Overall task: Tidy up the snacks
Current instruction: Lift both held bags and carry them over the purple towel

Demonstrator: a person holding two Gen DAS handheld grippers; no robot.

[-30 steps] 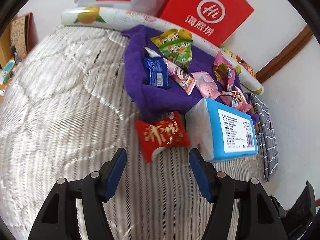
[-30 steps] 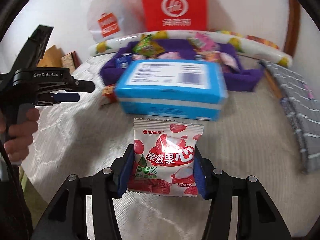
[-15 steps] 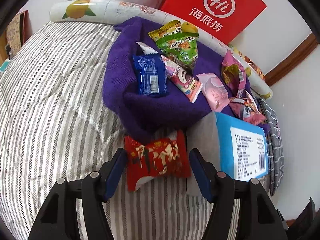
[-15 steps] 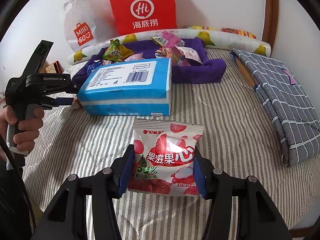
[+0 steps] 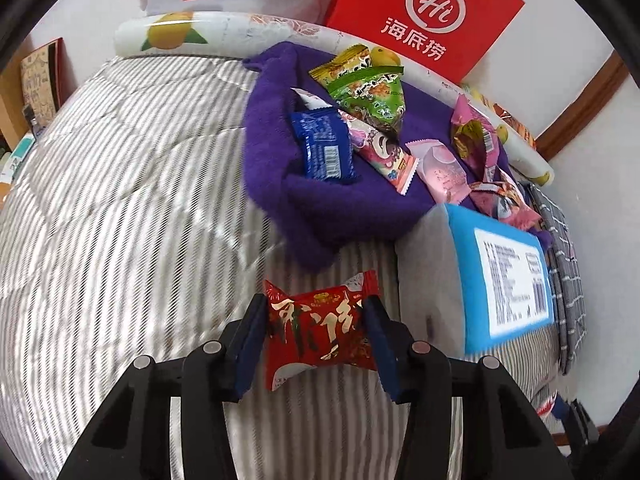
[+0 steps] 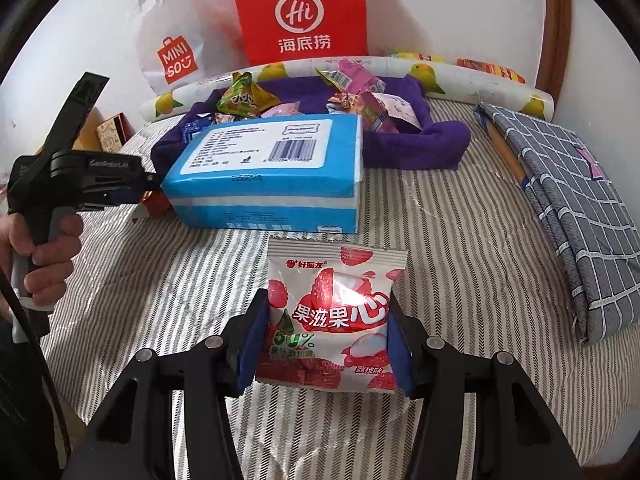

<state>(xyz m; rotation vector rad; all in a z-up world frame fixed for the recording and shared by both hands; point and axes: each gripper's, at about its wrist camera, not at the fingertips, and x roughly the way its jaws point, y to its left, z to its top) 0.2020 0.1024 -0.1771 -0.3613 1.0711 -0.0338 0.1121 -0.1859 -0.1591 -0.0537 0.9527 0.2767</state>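
Observation:
My left gripper (image 5: pixel 316 332) is shut on a red snack packet (image 5: pixel 320 330) with gold lettering, just above the striped bed. It also shows in the right wrist view (image 6: pixel 150 192), held by a hand beside the blue tissue pack. My right gripper (image 6: pixel 324 340) is shut on a white and pink lychee gummy bag (image 6: pixel 330 316). Several snack packets lie on a purple towel (image 5: pixel 332 208): a blue one (image 5: pixel 324 150), a green one (image 5: pixel 368 92) and pink ones (image 5: pixel 440 170).
A blue tissue pack (image 6: pixel 272 168) lies in front of the towel. A red paper bag (image 6: pixel 300 12) and a white Miniso bag (image 6: pixel 176 52) lean on the wall behind a rolled lemon-print mat (image 6: pixel 460 76). A folded grey checked cloth (image 6: pixel 568 208) lies at the right.
My left gripper moved in around the red packet and closed on it. My right gripper kept its hold on the gummy bag and swung its view slightly.

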